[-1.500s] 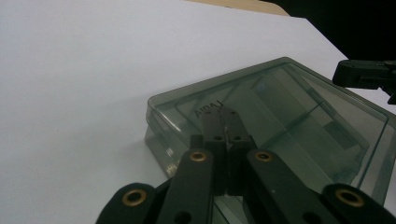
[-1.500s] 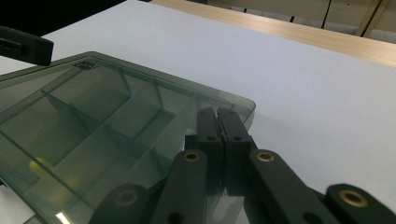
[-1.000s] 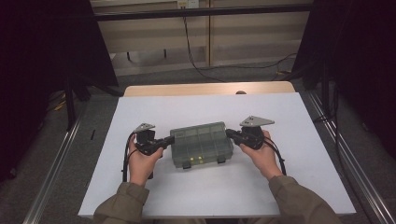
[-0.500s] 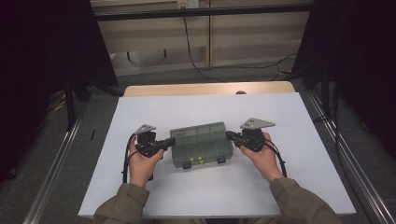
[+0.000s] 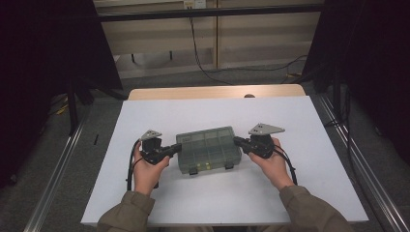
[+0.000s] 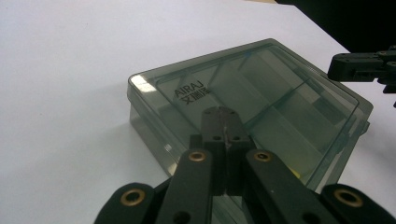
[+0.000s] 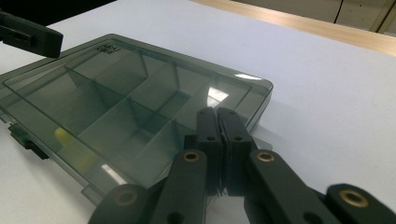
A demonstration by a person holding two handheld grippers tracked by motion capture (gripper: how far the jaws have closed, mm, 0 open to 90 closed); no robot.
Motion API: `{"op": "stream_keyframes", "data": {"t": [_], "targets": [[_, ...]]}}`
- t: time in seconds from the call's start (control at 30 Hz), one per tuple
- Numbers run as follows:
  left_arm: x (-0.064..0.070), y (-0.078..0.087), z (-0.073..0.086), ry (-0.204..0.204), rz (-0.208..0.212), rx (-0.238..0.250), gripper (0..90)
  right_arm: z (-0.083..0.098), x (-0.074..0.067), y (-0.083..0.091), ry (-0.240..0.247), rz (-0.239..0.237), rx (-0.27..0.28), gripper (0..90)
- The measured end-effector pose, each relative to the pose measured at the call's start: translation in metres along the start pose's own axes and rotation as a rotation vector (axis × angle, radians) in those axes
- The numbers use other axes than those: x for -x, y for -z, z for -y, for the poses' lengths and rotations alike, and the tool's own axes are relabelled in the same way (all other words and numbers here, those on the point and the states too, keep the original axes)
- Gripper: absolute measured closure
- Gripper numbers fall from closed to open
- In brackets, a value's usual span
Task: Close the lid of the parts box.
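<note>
The plastic box (image 5: 209, 150) sits flat near the middle of the white desk (image 5: 309, 145), lid down, its two dark latches (image 5: 193, 171) facing me and looking fastened. It's smoky see-through plastic with dividers inside. My left claw (image 5: 179, 148) sits at the box's left end, my right claw (image 5: 237, 141) at its right end. Both claws are pressed together with nothing between them, tips at or just over the lid edge. In the left claw view my left claw (image 6: 225, 122) hovers over the lid by the printed logo; in the right claw view my right claw (image 7: 217, 122) lies over the corner near the rim.

Progress, my guess: early. Box unopened, latches not undone, nothing taken out. Probably bracing or squaring the box from both ends. Left: pop the latches, lift the lid.

Hard to tell: whether the tips actually touch the lid or float just above. Something small and yellow (image 7: 62, 136) in one compartment, can't say what. Other compartments look empty but the tint and glare hide plenty. The latches are too small to confirm they're locked.
</note>
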State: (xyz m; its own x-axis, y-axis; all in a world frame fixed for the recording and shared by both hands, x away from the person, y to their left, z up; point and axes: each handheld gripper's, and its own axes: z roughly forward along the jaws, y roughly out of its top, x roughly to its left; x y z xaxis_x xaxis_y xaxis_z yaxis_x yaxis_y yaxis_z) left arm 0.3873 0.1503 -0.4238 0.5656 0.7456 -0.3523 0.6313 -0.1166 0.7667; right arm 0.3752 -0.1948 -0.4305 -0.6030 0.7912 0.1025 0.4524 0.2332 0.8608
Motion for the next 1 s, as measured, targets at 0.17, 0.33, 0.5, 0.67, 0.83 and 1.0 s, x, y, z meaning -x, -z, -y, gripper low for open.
{"op": "stream_keyframes", "data": {"t": [0.17, 0.33, 0.5, 0.67, 0.83, 1.0], "targets": [[0.0008, 0.0003, 0.0013, 0.0, 0.003, -0.002, 90.0, 0.0014, -0.0015, 0.0, 0.003, -0.006, -0.001, 88.3], [0.0022, 0.0013, 0.0023, -0.009, 0.008, -0.006, 90.0, 0.0018, -0.0035, 0.0004, 0.002, -0.01, 0.004, 88.4], [0.003, 0.0019, 0.0033, -0.01, 0.009, 0.001, 90.0, 0.0023, -0.0042, 0.0012, 0.006, -0.013, 0.004, 88.4], [0.0035, 0.0028, 0.0053, -0.015, 0.012, -0.003, 90.0, 0.0038, -0.0049, 0.0022, 0.006, -0.015, 0.005, 88.4], [0.0045, 0.0038, 0.0072, -0.025, 0.01, -0.01, 90.0, 0.0052, -0.0064, 0.003, 0.016, -0.022, 0.0, 88.4], [0.0065, 0.0046, 0.0088, -0.029, 0.015, -0.01, 90.0, 0.007, -0.0078, 0.0037, 0.02, -0.022, 0.001, 88.3]]}}
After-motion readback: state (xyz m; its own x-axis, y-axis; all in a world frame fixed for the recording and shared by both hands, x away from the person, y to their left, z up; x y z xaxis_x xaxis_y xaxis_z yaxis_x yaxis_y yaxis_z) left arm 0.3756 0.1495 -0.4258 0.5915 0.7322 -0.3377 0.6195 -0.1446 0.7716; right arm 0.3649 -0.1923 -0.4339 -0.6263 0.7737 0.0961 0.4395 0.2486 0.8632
